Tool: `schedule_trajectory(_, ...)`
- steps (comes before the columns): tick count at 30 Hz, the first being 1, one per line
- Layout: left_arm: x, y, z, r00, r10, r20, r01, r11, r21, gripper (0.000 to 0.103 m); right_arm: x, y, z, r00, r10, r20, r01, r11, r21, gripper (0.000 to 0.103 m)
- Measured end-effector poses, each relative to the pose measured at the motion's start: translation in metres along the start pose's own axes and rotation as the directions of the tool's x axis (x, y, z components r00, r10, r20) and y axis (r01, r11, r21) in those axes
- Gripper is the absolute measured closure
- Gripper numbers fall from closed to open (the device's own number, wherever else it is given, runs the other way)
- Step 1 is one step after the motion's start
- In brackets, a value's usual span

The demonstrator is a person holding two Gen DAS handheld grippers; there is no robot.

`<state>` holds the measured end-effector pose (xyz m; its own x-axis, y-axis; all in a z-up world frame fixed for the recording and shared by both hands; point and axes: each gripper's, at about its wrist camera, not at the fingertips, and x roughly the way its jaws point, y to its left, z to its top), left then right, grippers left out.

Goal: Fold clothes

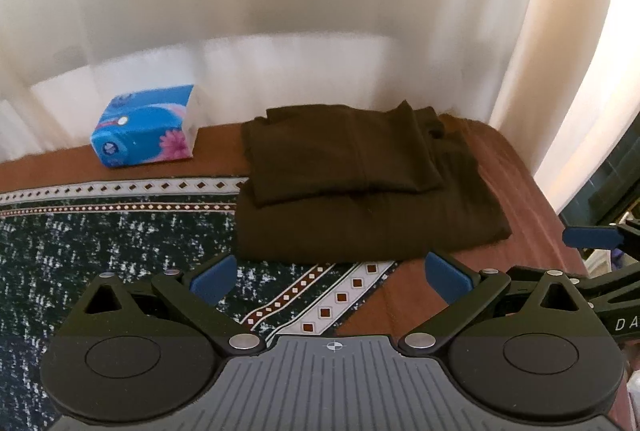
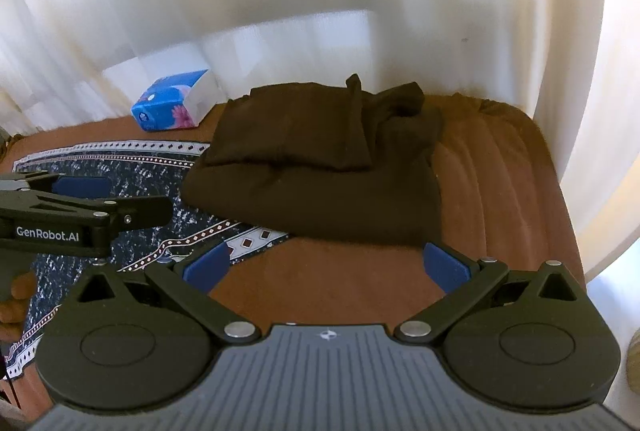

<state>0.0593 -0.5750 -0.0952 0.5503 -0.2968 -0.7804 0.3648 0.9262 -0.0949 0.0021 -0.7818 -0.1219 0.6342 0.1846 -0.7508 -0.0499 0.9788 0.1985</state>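
Left gripper [image 1: 334, 279]: jaws spread wide, nothing between the blue pads; it hovers above the patterned part of the cover, just short of the garment's near edge. In the right wrist view the same tool enters from the left edge, side-on, lettered "GenRobot.AI".
Right gripper [image 2: 326, 269]: jaws likewise wide apart and empty — held over the plain brown part of the cover, near the garment's near edge. One blue pad of it shows at the right edge of the left wrist view.
Hand [image 2: 16, 295]: partly visible at the left edge of the right wrist view, wrapped around the left tool's handle.
Folded garment [image 1: 352, 187]: dark brown cloth, lying flat in layers — a smaller folded panel on top of a wider one. The far right corner is bunched and slightly raised. No pad touches it.
Bed cover [image 1: 516, 191]: brown border around a dark blue speckled field, edged by white bands with small diamonds. The garment lies across the border and the field's corner.
Tissue pack [image 1: 146, 127]: blue with a pink flower print, standing on the brown border to the left of the garment, apart from it, close to the curtain.
Curtain [image 1: 280, 11]: pale, hanging in folds behind the bed, lit from behind.
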Motion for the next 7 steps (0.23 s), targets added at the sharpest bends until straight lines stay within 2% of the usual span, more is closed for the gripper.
schedule_trajectory(7,0.0026,-0.0011,-0.0001,1.000,-0.010,0.000,0.010,1.000,0.008,0.000,0.0047,-0.0015,0.0010,1.000,-0.004,-0.016,0.004,1.000,0.001,0.000)
